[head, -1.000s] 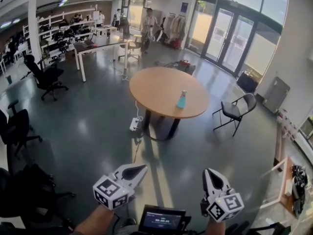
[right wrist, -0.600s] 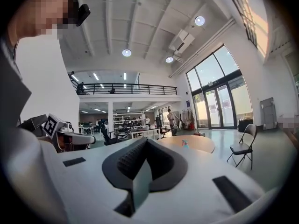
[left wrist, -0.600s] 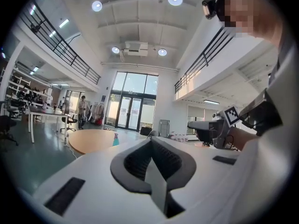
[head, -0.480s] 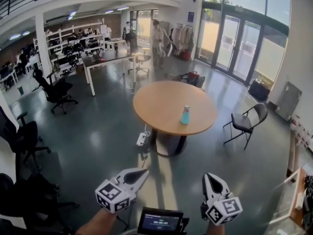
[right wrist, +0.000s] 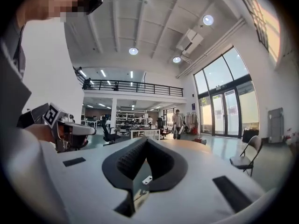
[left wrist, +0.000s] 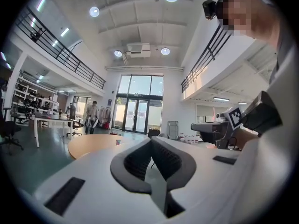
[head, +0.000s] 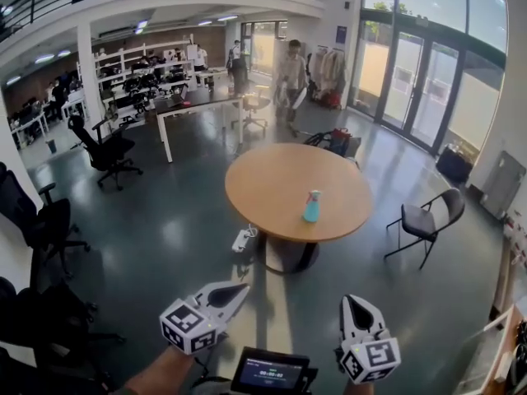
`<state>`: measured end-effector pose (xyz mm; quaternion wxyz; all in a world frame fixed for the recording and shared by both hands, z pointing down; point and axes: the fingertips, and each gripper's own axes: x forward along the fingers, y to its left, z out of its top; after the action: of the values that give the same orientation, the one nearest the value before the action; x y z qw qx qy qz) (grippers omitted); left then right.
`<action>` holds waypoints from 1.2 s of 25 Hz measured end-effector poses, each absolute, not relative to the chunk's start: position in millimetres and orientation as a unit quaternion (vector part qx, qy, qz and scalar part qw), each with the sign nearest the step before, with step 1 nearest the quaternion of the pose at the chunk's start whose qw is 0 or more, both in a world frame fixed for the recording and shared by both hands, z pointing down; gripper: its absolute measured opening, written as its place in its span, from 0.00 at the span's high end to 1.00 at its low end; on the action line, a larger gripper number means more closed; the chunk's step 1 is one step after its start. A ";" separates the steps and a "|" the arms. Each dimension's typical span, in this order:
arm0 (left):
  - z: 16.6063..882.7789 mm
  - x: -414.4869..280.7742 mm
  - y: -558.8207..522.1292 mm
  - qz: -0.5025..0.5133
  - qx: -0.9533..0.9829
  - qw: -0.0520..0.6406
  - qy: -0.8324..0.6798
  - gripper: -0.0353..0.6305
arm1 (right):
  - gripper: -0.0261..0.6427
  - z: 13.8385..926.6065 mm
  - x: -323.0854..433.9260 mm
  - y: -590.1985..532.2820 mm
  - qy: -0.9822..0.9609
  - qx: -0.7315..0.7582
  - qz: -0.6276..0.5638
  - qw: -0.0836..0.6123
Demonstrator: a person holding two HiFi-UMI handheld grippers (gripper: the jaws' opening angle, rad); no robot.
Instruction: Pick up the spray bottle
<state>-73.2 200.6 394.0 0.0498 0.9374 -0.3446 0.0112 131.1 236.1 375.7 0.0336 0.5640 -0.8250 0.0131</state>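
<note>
A light blue spray bottle [head: 311, 207] with a white and red nozzle stands upright on the round wooden table [head: 272, 189], right of the table's middle, in the head view. It shows as a tiny speck [left wrist: 117, 142] on the tabletop in the left gripper view. My left gripper [head: 240, 289] is shut and empty at the bottom of the head view, far short of the table. My right gripper [head: 356, 304] is also shut and empty beside it. Both jaw pairs [left wrist: 151, 146] [right wrist: 146, 146] are pressed together with nothing between them.
A folding chair [head: 426, 220] stands right of the table, and a power strip [head: 243, 239] with a cable lies on the floor at its left foot. Office chairs [head: 107, 149] and a long white desk [head: 202, 109] sit to the left and behind. A person [head: 291, 76] stands beyond the table.
The table and bottle have come closer and shifted slightly right and down in the head view. Both grippers stayed shut at the bottom of the frame.
</note>
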 end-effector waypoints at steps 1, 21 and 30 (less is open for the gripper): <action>393.3 -69.8 198.9 0.012 0.936 0.050 -0.347 0.95 | 0.95 373.7 135.4 232.7 -0.824 0.565 0.005 0.038; 400.9 -46.9 78.3 0.006 0.936 0.062 -0.347 0.95 | 0.95 387.0 163.0 132.3 -0.804 0.591 -0.005 0.061; 392.9 -51.1 -7.7 0.003 0.944 0.062 -0.323 0.95 | 0.95 386.5 177.1 55.2 -0.778 0.625 0.034 0.053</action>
<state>-51.1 -7.7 392.9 0.0621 0.9443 -0.3232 0.0025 177.1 55.2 386.5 0.0534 0.6253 -0.7778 0.0342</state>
